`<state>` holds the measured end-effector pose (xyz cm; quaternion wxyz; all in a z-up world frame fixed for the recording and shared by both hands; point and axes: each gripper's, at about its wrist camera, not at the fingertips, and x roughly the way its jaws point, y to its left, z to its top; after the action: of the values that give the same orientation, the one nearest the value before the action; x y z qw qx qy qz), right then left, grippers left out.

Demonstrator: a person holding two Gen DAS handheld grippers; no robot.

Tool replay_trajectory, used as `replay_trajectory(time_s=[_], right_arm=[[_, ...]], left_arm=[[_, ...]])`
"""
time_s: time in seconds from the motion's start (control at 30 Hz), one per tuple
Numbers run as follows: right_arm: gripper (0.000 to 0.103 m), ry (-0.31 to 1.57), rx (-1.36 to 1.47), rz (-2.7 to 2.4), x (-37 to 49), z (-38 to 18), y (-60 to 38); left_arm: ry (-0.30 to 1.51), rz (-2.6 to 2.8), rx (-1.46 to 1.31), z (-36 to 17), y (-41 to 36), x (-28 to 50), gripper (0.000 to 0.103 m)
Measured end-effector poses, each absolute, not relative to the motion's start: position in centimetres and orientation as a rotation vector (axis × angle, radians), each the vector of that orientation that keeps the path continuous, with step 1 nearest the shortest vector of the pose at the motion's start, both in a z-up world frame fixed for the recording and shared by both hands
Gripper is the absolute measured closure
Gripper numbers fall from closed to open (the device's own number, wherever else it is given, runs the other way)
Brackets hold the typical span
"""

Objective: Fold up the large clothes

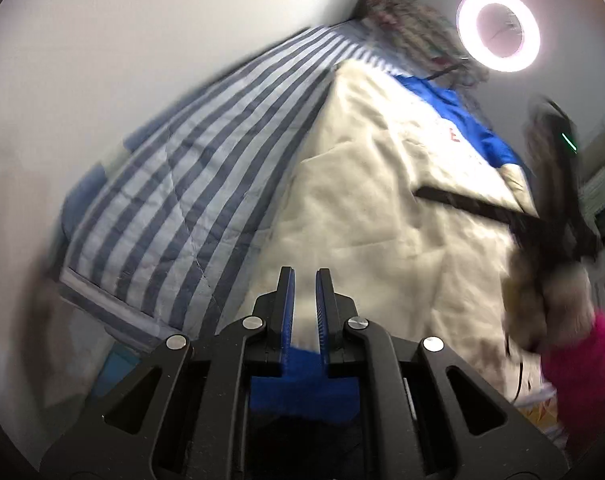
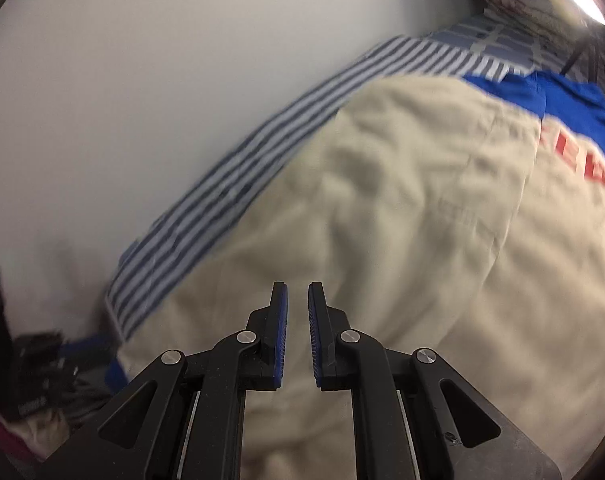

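Below your two grippers, a large cream garment (image 2: 382, 208) lies spread over a bed covered with a blue-and-white striped quilt (image 1: 174, 184), which runs along a plain pale wall (image 1: 122, 40). Its cloth is soft and rumpled, with shallow creases across the broad cream body. At the far end it turns bright blue (image 2: 574, 100), and blurred red lettering (image 2: 582, 160) crosses the cream just below that blue band. The long axis runs from near your grippers toward the head of the bed, blue end farthest away, roughly in line with the quilt's stripes. Your left gripper (image 1: 305, 280) is nearly pressed together, and a fold of blue cloth (image 1: 302, 376) sits pinched deep between its fingers. Your right gripper (image 2: 297, 292) hangs over the cream cloth with its fingers almost together and nothing visible between them. From the left wrist view, it appears as a dark blur (image 1: 558, 208) at the right edge, held by a hand with a pink sleeve (image 1: 582, 360). A ring light (image 1: 498, 30) glows above.
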<state>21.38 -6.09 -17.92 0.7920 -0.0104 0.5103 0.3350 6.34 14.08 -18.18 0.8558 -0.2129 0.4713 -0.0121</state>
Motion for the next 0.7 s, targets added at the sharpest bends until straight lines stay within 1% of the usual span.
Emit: replay_trajectory(time_s=[0.13, 0.23, 0.4, 0.43, 0.47, 0.53, 0.7], right_arm=[[0.094, 1.118, -0.094, 0.725, 18.5, -20.5, -5.8], [0.094, 1.080, -0.229, 0.709, 17.2, -22.0, -5.2], [0.094, 1.049, -0.135, 0.707, 16.4, -19.7, -6.9], [0.094, 1.041, -0.118, 0.723, 16.3, -19.2, -7.4], [0.094, 1.029, -0.114, 0.742, 15.6, -18.6, -7.6], [0.094, 1.011, -0.131, 0.770, 14.6, -17.8, -7.4], [0.092, 1.019, -0.117, 0.814, 12.5, -18.5, -6.0]], left_arm=[[1.080, -0.010, -0.307, -21.2, 12.5, 7.1, 0.095], [1.052, -0.014, -0.211, -21.1, 11.7, 6.4, 0.095], [1.024, -0.016, -0.326, -19.2, 13.8, 4.9, 0.093], [1.019, -0.013, -0.347, -18.8, 14.4, 4.7, 0.087], [1.018, -0.005, -0.369, -18.6, 15.0, 4.7, 0.070], [1.009, 0.002, -0.403, -18.4, 15.9, 5.1, 0.054], [1.068, -0.036, -0.421, -19.4, 16.6, 7.2, 0.053]])
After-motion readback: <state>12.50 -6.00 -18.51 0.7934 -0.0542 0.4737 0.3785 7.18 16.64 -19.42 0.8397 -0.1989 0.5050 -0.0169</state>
